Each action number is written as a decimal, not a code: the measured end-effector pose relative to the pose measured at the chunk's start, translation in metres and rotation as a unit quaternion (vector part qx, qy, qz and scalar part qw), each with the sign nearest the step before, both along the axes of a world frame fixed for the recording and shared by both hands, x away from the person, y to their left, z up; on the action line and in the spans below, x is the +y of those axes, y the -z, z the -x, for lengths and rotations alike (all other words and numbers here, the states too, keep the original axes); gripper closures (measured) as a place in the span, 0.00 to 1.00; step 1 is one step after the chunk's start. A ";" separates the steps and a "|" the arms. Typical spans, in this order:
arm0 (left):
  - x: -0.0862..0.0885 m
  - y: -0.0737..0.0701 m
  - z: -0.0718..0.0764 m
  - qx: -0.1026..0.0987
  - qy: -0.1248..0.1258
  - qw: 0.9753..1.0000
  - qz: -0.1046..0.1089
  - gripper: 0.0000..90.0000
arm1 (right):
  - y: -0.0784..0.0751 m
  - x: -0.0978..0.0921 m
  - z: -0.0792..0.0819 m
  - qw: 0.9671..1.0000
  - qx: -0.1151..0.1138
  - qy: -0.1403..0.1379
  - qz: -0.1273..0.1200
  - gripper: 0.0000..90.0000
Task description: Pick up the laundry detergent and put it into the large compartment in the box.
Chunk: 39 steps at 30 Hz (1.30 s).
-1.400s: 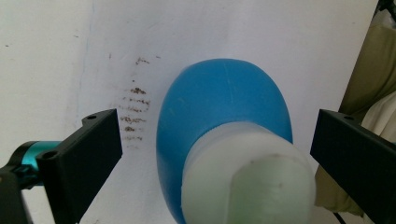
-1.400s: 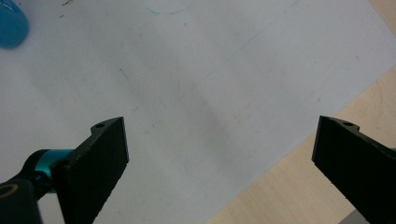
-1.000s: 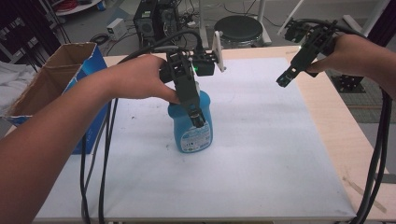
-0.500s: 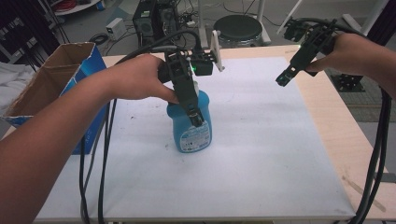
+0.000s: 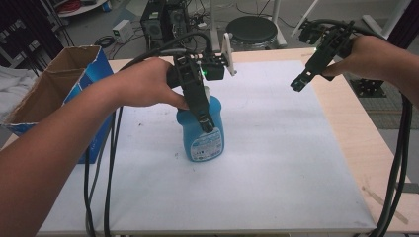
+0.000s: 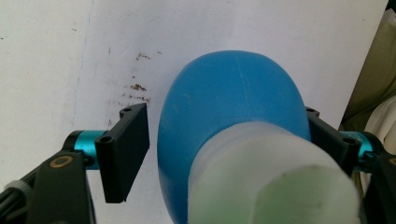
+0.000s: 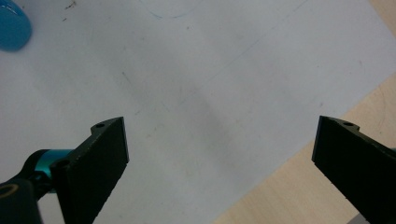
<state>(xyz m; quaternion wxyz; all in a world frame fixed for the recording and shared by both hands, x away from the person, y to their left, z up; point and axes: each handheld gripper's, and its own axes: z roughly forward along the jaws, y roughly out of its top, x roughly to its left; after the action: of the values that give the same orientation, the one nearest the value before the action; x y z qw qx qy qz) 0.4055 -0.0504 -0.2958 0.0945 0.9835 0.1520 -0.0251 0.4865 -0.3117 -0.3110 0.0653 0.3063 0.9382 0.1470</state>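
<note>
A blue bottle [image 5: 203,138] with a pale cap stands upright on the white mat [image 5: 281,163]. My left gripper [image 5: 207,122] reaches down over it from above. In the left gripper view the bottle [image 6: 233,102] sits between the jaws of the left gripper [image 6: 224,114]. The right jaw is against the bottle's side and the left jaw stands a small gap away, so this gripper is open. My right gripper [image 5: 298,84] hovers over the mat's far right, open and empty. Its view shows the right gripper [image 7: 219,126] spread wide above bare mat, with the bottle [image 7: 11,25] at the top left corner.
A cardboard box [image 5: 44,94] with a blue side stands at the table's left edge. Black cables [image 5: 106,173] trail from the left gripper across the mat's left side. Bare wooden tabletop [image 5: 370,148] runs along the right of the mat.
</note>
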 end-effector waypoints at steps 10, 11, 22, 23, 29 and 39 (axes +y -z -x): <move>-0.001 -0.001 0.001 0.007 0.006 1.000 0.001 0.42 | 0.000 -0.002 0.000 1.000 -0.001 0.001 -0.001 0.03; 0.000 0.000 0.002 0.005 0.005 1.000 0.002 0.42 | 0.000 -0.002 0.000 1.000 0.000 0.001 -0.001 0.03; 0.003 -0.006 0.003 0.002 -0.007 1.000 -0.001 0.42 | -0.001 -0.002 0.001 1.000 -0.001 0.003 -0.003 0.03; 0.005 -0.009 0.002 0.002 -0.014 1.000 -0.001 0.42 | -0.001 -0.003 0.001 1.000 -0.002 0.001 -0.005 0.03; 0.019 -0.040 0.005 -0.014 -0.049 0.999 0.011 0.42 | -0.003 -0.005 0.002 1.000 -0.002 0.002 -0.003 0.03; 0.057 -0.105 0.011 -0.029 -0.079 0.996 0.009 0.42 | -0.005 -0.006 0.004 1.000 -0.004 0.004 -0.007 0.03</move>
<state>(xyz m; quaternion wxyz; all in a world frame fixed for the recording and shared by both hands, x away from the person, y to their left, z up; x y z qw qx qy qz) 0.3945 0.0067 -0.1906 0.1097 0.9679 0.2259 0.0092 0.4823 -0.3178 -0.3056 0.0676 0.3098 0.9357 0.1545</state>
